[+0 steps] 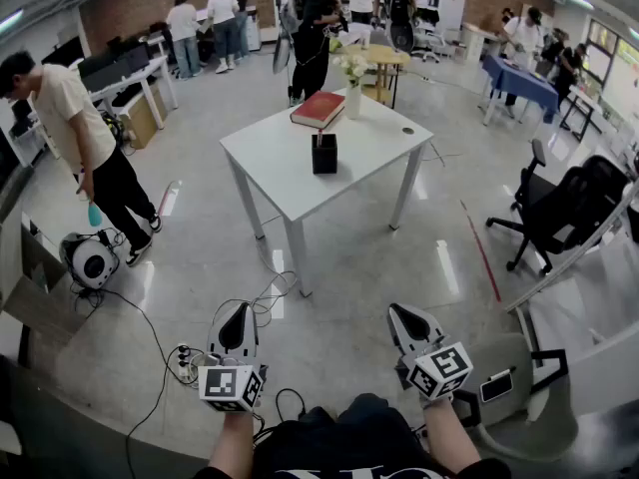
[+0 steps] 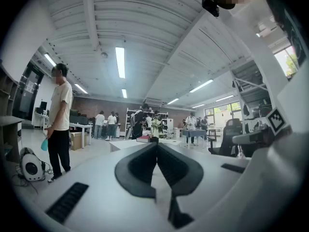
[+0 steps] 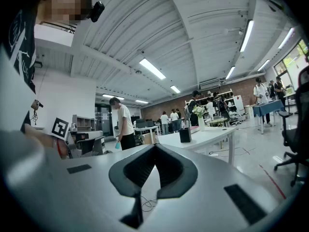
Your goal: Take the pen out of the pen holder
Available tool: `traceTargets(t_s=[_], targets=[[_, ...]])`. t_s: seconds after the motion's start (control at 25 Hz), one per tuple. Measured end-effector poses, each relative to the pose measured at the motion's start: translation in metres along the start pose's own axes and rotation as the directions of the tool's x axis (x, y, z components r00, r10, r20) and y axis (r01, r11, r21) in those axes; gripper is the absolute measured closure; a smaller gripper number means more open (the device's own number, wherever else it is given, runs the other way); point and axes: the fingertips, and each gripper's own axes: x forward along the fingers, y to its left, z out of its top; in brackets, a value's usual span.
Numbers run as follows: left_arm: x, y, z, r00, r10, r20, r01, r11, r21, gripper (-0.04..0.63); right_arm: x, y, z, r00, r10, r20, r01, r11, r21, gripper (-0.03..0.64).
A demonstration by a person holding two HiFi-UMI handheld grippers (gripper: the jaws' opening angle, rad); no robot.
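Observation:
The black pen holder [image 1: 324, 154] stands near the middle of a white table [image 1: 290, 183], far ahead of me. What it holds is too small to make out. It is a small dark box in the right gripper view [image 3: 184, 135] and barely shows just above the jaw tips in the left gripper view [image 2: 154, 139]. My left gripper [image 1: 239, 312] and right gripper [image 1: 400, 313] hang low near my body, well short of the table, pointing level toward it. Both are shut with nothing between the jaws, which meet at their tips [image 2: 157, 145] [image 3: 155, 146].
A red book [image 1: 318, 109] and a vase of flowers [image 1: 351, 78] sit at the table's far end. A person in a beige shirt [image 1: 70, 118] stands at left near a white round machine [image 1: 88, 259]. Cables [image 1: 190, 357] lie on the floor; a black office chair [image 1: 569, 208] stands right.

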Motion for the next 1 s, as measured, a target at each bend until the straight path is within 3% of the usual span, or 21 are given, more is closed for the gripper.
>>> traceTargets(t_s=[0.88, 1.0], targets=[[-0.008, 0.013, -0.027, 0.999, -0.005, -0.048, 0.003, 0.999, -0.043, 0.591, 0.002, 0.003, -0.014, 0.998, -0.033, -0.048, 0.033, 0.999, 0.008, 0.607], [-0.006, 0.020, -0.028, 0.999, 0.001, -0.054, -0.004, 0.999, -0.053, 0.591, 0.002, 0.000, -0.013, 0.998, -0.040, -0.044, 0.041, 0.999, 0.026, 0.571]])
